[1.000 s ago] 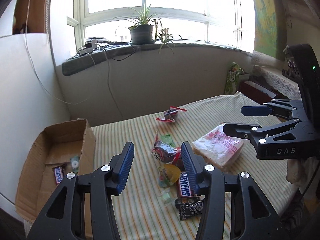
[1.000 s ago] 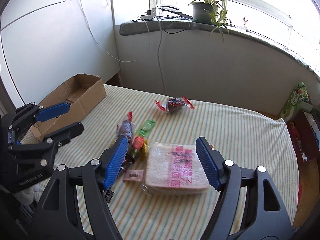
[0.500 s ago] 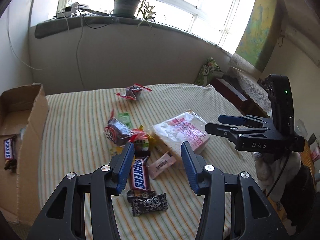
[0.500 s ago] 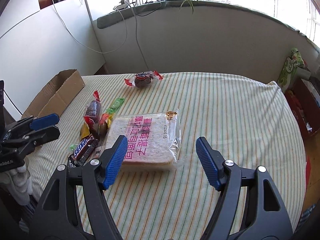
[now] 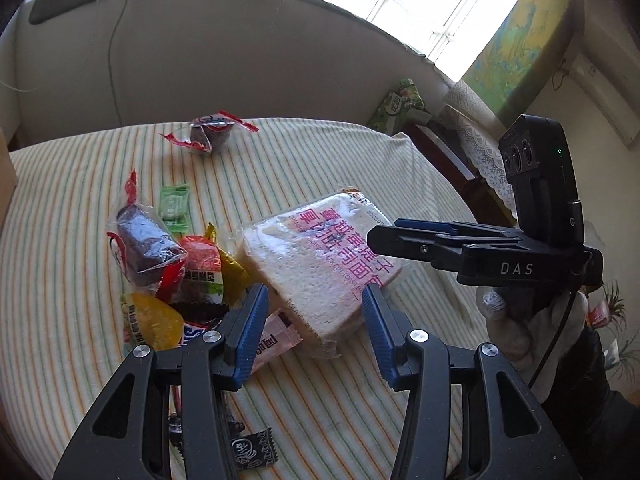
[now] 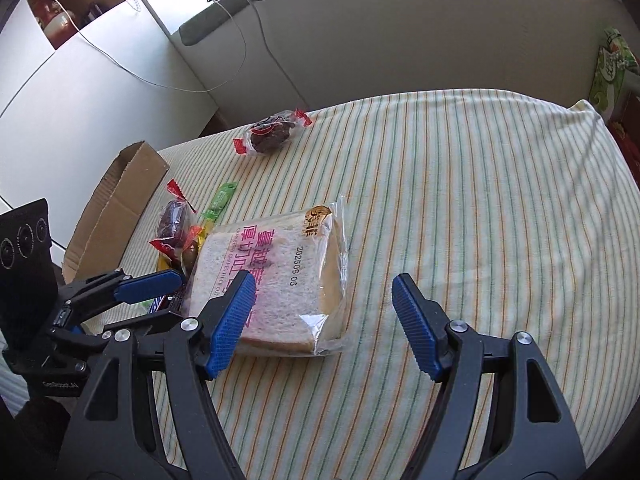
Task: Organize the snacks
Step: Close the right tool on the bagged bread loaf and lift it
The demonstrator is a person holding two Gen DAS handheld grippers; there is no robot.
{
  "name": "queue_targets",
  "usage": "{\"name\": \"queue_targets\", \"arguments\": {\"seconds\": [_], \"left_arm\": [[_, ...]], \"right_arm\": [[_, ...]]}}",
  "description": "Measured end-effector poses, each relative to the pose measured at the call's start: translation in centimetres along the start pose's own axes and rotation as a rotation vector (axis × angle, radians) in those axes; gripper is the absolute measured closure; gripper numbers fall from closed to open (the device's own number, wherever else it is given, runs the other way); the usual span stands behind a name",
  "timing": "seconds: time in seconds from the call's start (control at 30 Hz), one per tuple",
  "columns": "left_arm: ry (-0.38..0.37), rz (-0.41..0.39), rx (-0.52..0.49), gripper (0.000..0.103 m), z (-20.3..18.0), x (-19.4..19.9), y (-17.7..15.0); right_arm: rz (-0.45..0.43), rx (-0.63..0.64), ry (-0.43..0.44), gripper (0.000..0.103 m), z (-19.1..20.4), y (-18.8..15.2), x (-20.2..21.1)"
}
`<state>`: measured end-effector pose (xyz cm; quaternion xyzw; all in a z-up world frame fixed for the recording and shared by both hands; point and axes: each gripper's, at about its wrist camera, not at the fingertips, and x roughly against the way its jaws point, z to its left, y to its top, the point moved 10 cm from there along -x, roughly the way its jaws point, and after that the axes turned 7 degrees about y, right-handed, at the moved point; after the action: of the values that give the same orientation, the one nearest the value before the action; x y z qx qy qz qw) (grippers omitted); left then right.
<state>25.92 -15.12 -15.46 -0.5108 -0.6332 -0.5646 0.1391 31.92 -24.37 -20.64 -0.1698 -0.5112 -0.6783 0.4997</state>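
Bagged bread (image 6: 280,280) lies flat on the striped tablecloth (image 6: 480,200), near the middle of the table, clear wrapper with pink print and a date stamp. Your left gripper (image 5: 314,322) sits low at the near corner of the bread (image 5: 316,264), fingers spread wide, nothing between them; the corner of the bag lies in line with the gap, but contact cannot be told. Your right gripper (image 6: 324,316) hovers over the bread's other end, blue pads wide apart, empty; its left pad (image 6: 230,320) overlaps the bag in view, its other pad is over bare cloth.

Just beside the bread on its left is the snack pile: dark cake in a red-edged clear wrapper (image 5: 146,246), red packet (image 5: 200,264), yellow jelly cup (image 5: 150,320), green candy (image 5: 174,206), pink sachet (image 5: 272,340) touching the bread's edge, and a Snickers bar (image 6: 164,302) partly hidden under your left gripper's fingers. A black sachet (image 5: 252,450) lies apart, close to you.

A second wrapped dark cake (image 6: 270,134) sits well apart at the far side. The cardboard box (image 6: 116,208) stands open at the table's left edge.
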Motion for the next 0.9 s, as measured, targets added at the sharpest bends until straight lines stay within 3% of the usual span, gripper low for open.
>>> {"name": "queue_targets", "arguments": {"seconds": [0.13, 0.37, 0.9], "left_arm": [[-0.001, 0.024, 0.020, 0.055, 0.3, -0.9, 0.1], [-0.011, 0.047, 0.040, 0.055, 0.7, -1.8, 0.2], [-0.013, -0.035, 0.011, 0.053, -0.1, 0.8, 1.9]], "right_arm": [[0.022, 0.005, 0.021, 0.030, 0.1, 0.1, -0.6], [0.056, -0.007, 0.083, 0.050, 0.9, -0.1, -1.4], [0.004, 0.095, 0.002, 0.053, 3.9, 1.4, 1.4]]}}
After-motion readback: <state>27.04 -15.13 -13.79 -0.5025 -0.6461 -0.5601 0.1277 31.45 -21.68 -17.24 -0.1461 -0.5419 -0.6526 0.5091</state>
